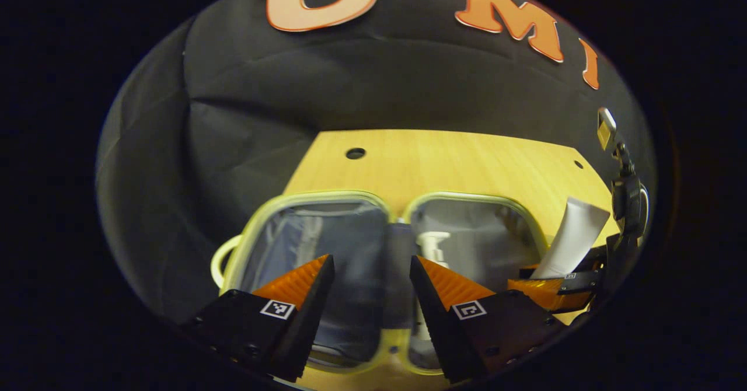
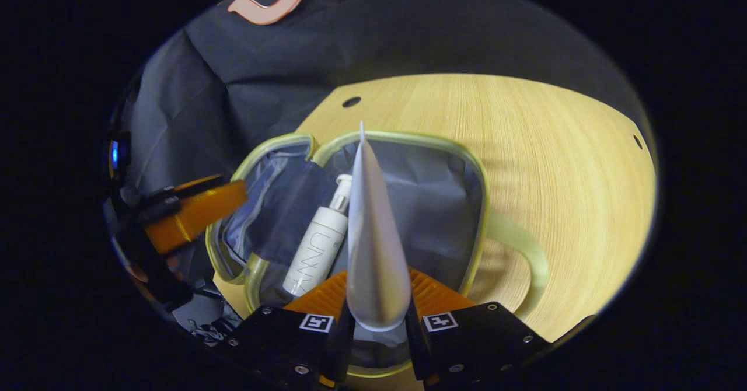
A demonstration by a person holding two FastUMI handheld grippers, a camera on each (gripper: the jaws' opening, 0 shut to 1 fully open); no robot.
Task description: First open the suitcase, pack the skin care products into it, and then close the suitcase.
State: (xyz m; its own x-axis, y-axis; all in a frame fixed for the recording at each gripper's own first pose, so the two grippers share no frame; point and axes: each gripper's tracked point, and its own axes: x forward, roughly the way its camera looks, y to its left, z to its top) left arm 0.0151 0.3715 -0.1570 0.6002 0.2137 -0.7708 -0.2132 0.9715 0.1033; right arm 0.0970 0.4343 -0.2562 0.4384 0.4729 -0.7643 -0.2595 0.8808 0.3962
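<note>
Suitcase [image 2: 467,163] is lying open at frame centre — right gripper [image 2: 378,315] fingers are clamping a tube [image 2: 373,245], long axis pointing away over it; left gripper [image 1: 370,286] is hanging released.

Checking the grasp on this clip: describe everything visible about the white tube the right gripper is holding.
The tube is plain white with a matte, plastic-looking skin, tapering to a flat crimped end that points away from the right gripper. Both fingers press its rounded lower end. It hangs above the open suitcase, over the half where a white pump bottle lies. In the left gripper view it stands tilted at the suitcase's right side. No cap is visible.
</note>
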